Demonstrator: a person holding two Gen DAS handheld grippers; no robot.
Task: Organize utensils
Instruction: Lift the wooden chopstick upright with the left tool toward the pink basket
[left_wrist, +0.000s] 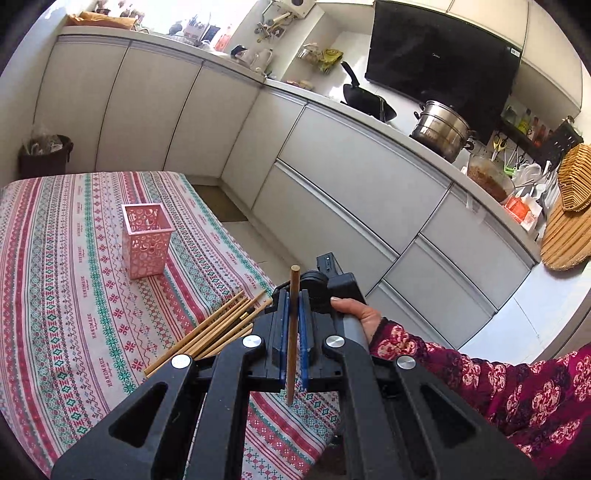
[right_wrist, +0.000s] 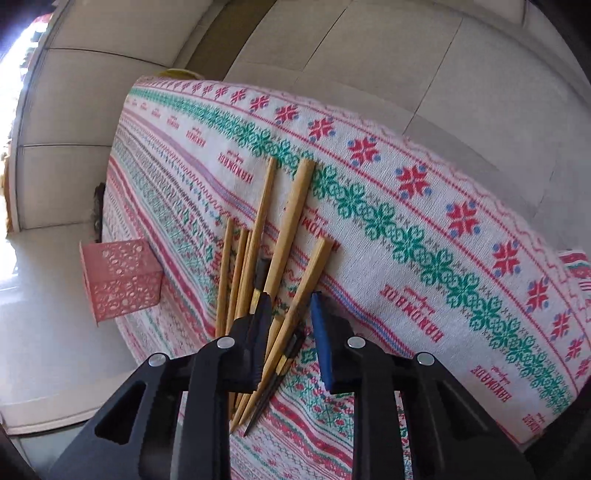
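My left gripper (left_wrist: 293, 325) is shut on a single wooden chopstick (left_wrist: 294, 332), held upright above the table's near edge. A pink perforated holder (left_wrist: 146, 240) stands on the patterned tablecloth (left_wrist: 55, 295), up and left of the gripper; it shows empty. A pile of wooden chopsticks (left_wrist: 218, 328) lies on the cloth just left of the left gripper. In the right wrist view my right gripper (right_wrist: 290, 314) is open, its jaws astride the pile of chopsticks (right_wrist: 266, 251), with one dark chopstick (right_wrist: 275, 384) among them. The pink holder (right_wrist: 122, 278) is at the left.
The right hand and its gripper body (left_wrist: 332, 291) sit just behind the left gripper. White kitchen cabinets (left_wrist: 332, 177) run behind the table, with a steel pot (left_wrist: 441, 129) and black pan (left_wrist: 364, 98) on the counter. A dark bin (left_wrist: 44, 155) stands at the far left.
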